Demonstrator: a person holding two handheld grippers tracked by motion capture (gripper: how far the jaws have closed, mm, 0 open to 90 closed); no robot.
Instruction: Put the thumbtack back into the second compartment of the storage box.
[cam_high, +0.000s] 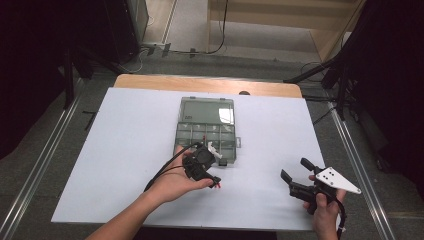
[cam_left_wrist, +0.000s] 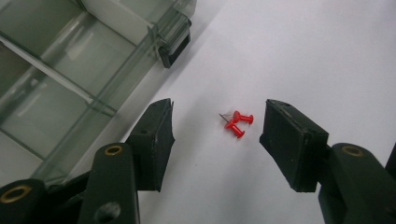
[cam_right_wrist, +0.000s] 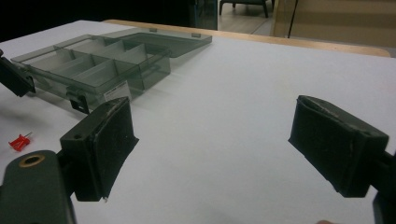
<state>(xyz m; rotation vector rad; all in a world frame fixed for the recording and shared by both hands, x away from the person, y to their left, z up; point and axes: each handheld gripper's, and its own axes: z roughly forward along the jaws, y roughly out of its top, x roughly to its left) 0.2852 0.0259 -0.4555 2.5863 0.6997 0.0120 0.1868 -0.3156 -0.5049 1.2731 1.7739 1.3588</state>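
— Pushpins, two red ones, lay touching on the white sheet between your left gripper's spread jaws. What crowded them?

— The clear compartment box, lid folded back, sat just beside; its black latch stood near your left jaw.

— And your right gripper?

— You held it well apart from the box, jaws wide over bare sheet, gripping nothing.

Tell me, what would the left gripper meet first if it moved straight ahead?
Probably the two red pushpins on the white table, lying between the open left gripper; depth is unclear.
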